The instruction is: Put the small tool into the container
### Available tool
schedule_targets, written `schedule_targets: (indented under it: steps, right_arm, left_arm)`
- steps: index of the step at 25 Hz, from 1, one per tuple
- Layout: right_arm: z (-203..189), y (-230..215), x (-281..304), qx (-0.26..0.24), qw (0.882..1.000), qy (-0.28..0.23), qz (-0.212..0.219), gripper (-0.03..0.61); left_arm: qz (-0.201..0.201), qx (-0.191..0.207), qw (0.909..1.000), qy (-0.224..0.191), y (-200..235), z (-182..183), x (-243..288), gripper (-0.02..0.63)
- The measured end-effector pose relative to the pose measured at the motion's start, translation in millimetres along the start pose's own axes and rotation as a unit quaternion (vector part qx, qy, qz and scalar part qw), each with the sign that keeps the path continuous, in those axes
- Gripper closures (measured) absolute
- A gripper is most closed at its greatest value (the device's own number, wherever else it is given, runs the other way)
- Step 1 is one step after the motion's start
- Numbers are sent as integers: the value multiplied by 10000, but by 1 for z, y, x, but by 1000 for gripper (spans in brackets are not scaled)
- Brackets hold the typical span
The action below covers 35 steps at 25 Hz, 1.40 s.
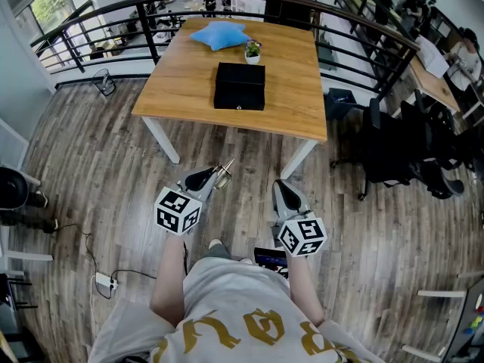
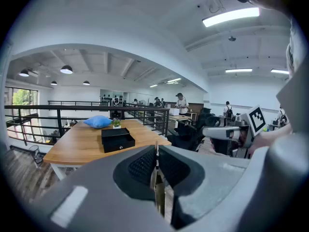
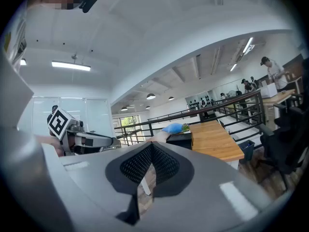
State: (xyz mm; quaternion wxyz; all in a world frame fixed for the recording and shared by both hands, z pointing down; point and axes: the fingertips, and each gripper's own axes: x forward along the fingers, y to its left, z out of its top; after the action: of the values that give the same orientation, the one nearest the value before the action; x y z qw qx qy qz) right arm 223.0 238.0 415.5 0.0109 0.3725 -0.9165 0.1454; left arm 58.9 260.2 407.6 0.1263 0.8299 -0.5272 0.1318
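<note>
The small tool (image 1: 225, 169), thin, stiff and likely light, is pinched by its flat sides in the left hand-held gripper (image 1: 214, 176); the right hand-held gripper (image 1: 280, 190) is closed on nothing.

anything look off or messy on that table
Nothing stands out: the box, cushion and plant sit tidy on the table. The left tongs grip the tool.

Grey-brown plank flooring (image 1: 98, 165) is running under a wooden table (image 1: 189, 82), which is standing just inside a curved black railing (image 1: 113, 10). Daylight is coming through a window (image 1: 45, 2) at far left, strip lights (image 2: 231, 16) are glowing on the white ceiling, and black office chairs (image 1: 401, 153) are crowding the right side.
</note>
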Motion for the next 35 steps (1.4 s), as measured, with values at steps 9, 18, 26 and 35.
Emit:
schedule_targets:
  steps: [9, 18, 26, 35]
  right_arm:
    - [-4, 27, 7, -34, 9999, 30, 107, 555]
    - [-8, 20, 5, 52, 10000, 53, 35, 555]
    - [-17, 3, 50, 268, 9995, 156, -99, 555]
    - [-25, -50, 183, 145, 9966, 623, -518, 555]
  left_arm:
    - [-71, -189, 9998, -68, 4, -7, -24, 594]
    - [-3, -536, 9982, -285, 16, -7, -25, 594]
    - [-56, -553, 9983, -192, 56, -3, -1, 594]
    - [-388, -703, 9966, -188, 177, 8, 106, 594]
